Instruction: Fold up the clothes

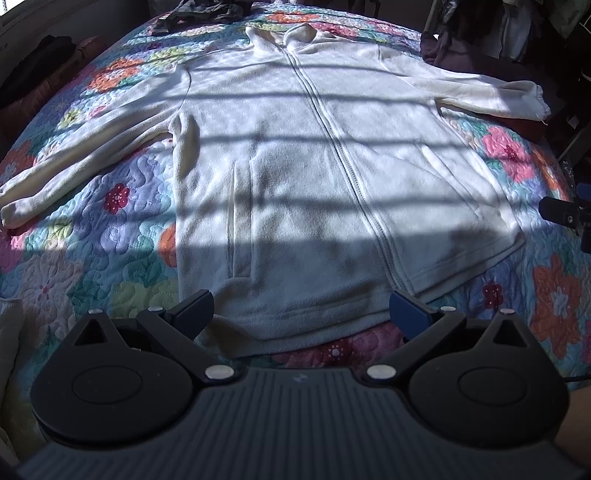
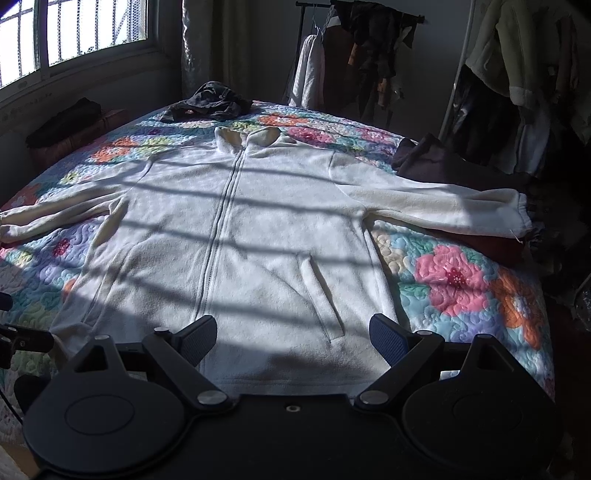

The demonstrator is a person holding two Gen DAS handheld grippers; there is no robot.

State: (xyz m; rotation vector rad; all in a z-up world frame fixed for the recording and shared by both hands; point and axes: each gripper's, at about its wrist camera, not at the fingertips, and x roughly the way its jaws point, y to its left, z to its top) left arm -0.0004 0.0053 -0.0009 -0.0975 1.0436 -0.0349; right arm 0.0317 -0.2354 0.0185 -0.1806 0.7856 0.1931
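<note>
A white fleece zip jacket (image 1: pixel 295 177) lies flat, front up, on a floral quilt (image 1: pixel 110 229), collar far, hem near, both sleeves spread out sideways. It also shows in the right wrist view (image 2: pixel 240 236). My left gripper (image 1: pixel 301 314) is open and empty, just above the near hem. My right gripper (image 2: pixel 293 339) is open and empty over the hem's right half, near the right pocket (image 2: pixel 321 295). The right sleeve's cuff (image 2: pixel 517 218) reaches the bed's right edge.
A dark crumpled garment (image 2: pixel 210 101) lies at the quilt's far end. A dark purple garment (image 2: pixel 436 158) lies at the right edge. A clothes rack (image 2: pixel 369 51) with hanging clothes stands behind the bed. A window (image 2: pixel 74 33) is at the far left.
</note>
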